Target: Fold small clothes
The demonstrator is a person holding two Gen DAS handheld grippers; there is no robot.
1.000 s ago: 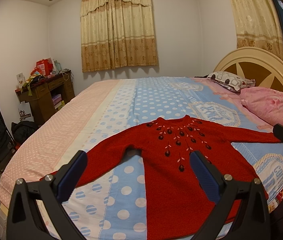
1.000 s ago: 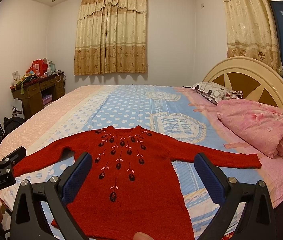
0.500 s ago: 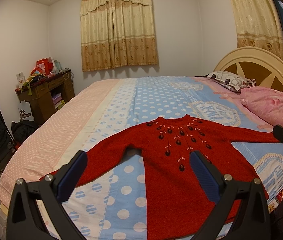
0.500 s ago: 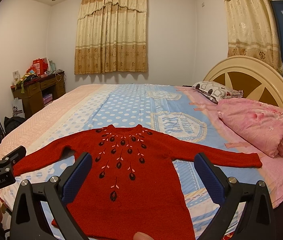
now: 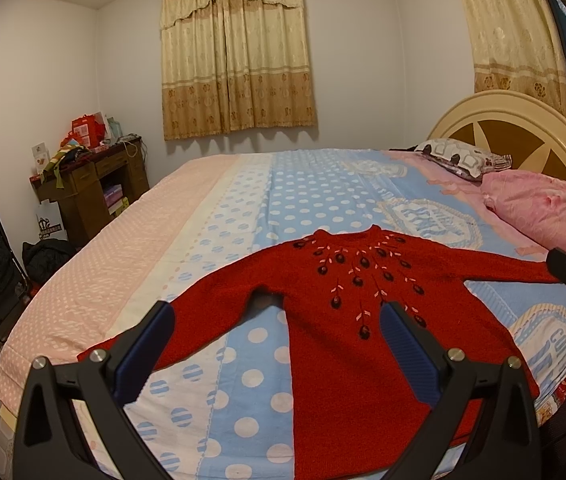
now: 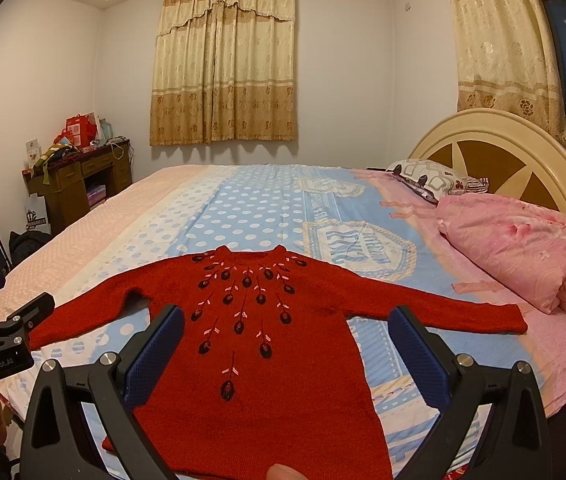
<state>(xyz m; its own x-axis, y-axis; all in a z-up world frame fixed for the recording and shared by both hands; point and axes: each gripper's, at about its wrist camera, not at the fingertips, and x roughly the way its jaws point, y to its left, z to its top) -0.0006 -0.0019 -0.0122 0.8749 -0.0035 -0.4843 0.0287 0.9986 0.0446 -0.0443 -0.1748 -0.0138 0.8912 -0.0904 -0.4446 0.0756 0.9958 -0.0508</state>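
— Any lettering you can actually read?

— One piece: "GenRobot.AI", in pale letters on the black body of the left gripper [image 6: 7, 344], at the left edge of the right wrist view.

— And the bedsheet [image 6: 243, 208]?

— Its crest panels carry large blue letters, but they lie upside down and warped; I cannot read them. In the left wrist view a panel near the bed's edge begins with what looks like "CO".

— The white bag [image 5: 49, 222] by the desk?

— A crown mark; the line beneath is too small.
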